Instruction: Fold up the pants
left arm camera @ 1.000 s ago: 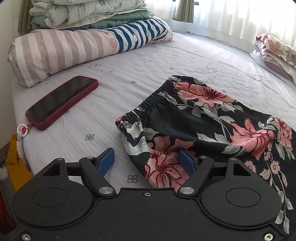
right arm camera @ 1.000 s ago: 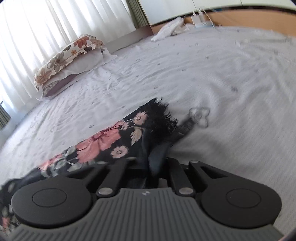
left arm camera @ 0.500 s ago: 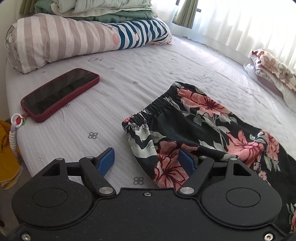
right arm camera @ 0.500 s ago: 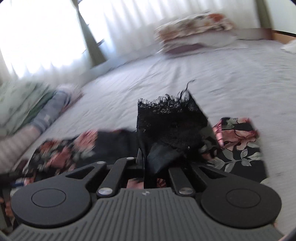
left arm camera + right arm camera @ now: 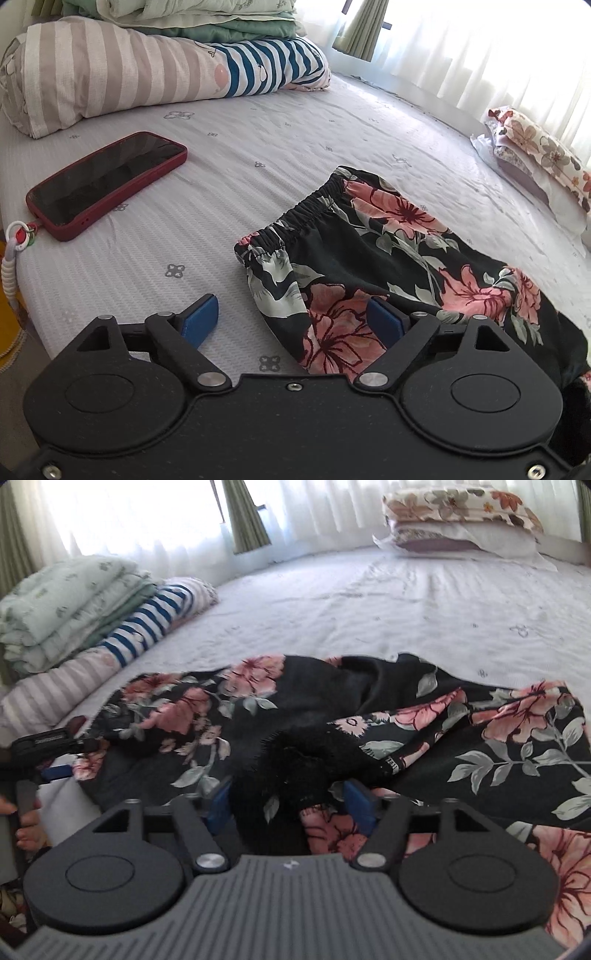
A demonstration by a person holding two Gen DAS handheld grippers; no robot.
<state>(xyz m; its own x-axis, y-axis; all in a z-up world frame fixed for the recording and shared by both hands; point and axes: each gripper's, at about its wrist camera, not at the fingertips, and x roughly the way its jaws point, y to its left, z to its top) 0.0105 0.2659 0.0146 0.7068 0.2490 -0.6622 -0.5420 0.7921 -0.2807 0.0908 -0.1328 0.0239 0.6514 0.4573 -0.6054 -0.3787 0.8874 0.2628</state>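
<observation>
Right fingers [image 5: 358, 801] opening, lace hem [image 5: 295, 764] between; left gripper [image 5: 291, 317] opening over pants [image 5: 369, 258].

- Your pants [image 5: 388, 258] are thin, smooth cloth with a faint sheen — floral print on black, a gathered elastic waistband [image 5: 295, 218] and a frayed black lace trim [image 5: 295, 760].
- The bed [image 5: 258, 122] wears a matt, finely ribbed woven sheet.
- The phone [image 5: 107, 181] shows glossy glass in a matt red, rubbery-looking case.
- Your left gripper [image 5: 295, 319] is matt, speckled black plastic with bright metal pins; its fingers [image 5: 201, 319] carry smooth blue pads.
- The folded quilt [image 5: 66, 605] looks soft and puffy.
</observation>
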